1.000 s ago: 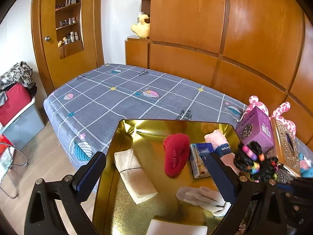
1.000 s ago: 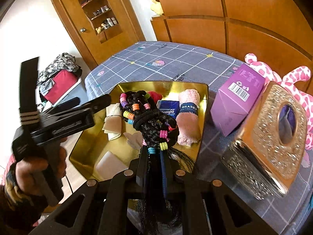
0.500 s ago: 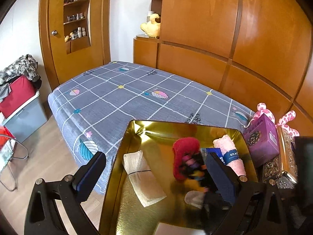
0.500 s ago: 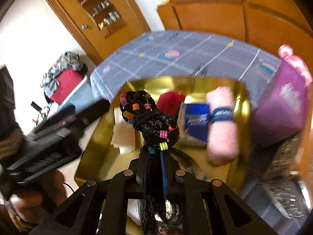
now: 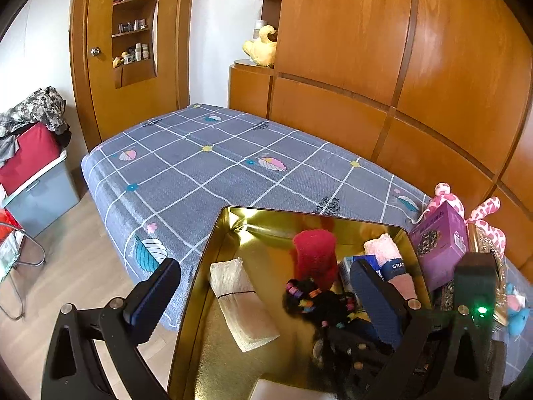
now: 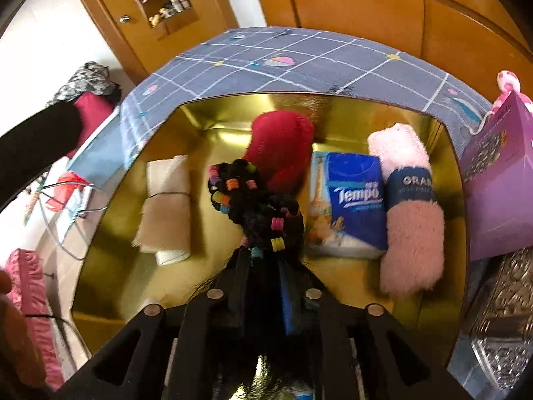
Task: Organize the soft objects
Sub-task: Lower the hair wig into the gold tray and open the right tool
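Note:
My right gripper (image 6: pixel 261 256) is shut on a black braided hairpiece with coloured beads (image 6: pixel 253 200) and holds it over the gold tray (image 6: pixel 100 266), in front of the red plush roll (image 6: pixel 283 153). The hairpiece also shows in the left wrist view (image 5: pixel 316 303). In the tray lie a beige folded cloth (image 6: pixel 166 213), a blue Tempo tissue pack (image 6: pixel 349 206) and a pink fluffy roll (image 6: pixel 409 213). My left gripper (image 5: pixel 266 300) is open and empty above the tray's near left side (image 5: pixel 200 333).
The tray rests on a grey checked bed (image 5: pixel 216 166). A purple box (image 6: pixel 499 183) and a silver ornate box (image 6: pixel 506 316) stand right of the tray. A pink spotted plush (image 5: pixel 446 196) lies behind them. A storage bin (image 5: pixel 36 186) stands on the floor at left.
My right gripper has moved forward and down over the tray with the hairpiece. The left gripper has shifted slightly and stays open.

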A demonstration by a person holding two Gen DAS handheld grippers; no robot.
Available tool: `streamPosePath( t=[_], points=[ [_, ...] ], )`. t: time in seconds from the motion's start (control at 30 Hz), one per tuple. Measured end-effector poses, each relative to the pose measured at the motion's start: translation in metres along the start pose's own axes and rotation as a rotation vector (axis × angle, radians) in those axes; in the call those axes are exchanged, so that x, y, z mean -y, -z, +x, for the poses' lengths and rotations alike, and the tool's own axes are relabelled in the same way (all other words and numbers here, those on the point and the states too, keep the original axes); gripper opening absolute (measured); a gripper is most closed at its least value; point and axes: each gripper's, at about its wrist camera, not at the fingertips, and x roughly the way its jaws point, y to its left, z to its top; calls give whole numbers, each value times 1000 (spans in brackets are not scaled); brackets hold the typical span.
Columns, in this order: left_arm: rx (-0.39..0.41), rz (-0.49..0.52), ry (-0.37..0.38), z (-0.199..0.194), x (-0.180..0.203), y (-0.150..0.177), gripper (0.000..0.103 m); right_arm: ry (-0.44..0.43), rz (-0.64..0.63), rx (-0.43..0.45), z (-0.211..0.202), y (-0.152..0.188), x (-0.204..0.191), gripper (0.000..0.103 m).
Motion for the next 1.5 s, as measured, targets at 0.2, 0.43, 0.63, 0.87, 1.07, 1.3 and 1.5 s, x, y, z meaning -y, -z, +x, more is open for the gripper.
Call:
streamPosePath(
  t=[0.2,0.43,0.63,0.87,1.07,1.3,1.5],
  points=[
    [-1,6,0,-1,1,0,102,-45,6,36,-24,8,3,32],
    [18,-21,-19,-4,-10,-7,102,-78,-185,-11,-55,31,-15,33],
    [17,-41,-25,-1,-17,-9,102,-107,-266,-140,-36,47,-31,26],
    [14,-39,-22,-1,-15,-7,102,28,-303,-127,0,34,-49,24],
    [21,-32,-6,-5,-10,-6,102,20,-244,-74,-17,30,-37,24],
    [40,3,18,-14,6,-3,102,-54,-175,33,-66,47,-25,31],
    [39,67,75,-25,34,9,102,41,-104,114,-105,65,3,36]
  ],
)
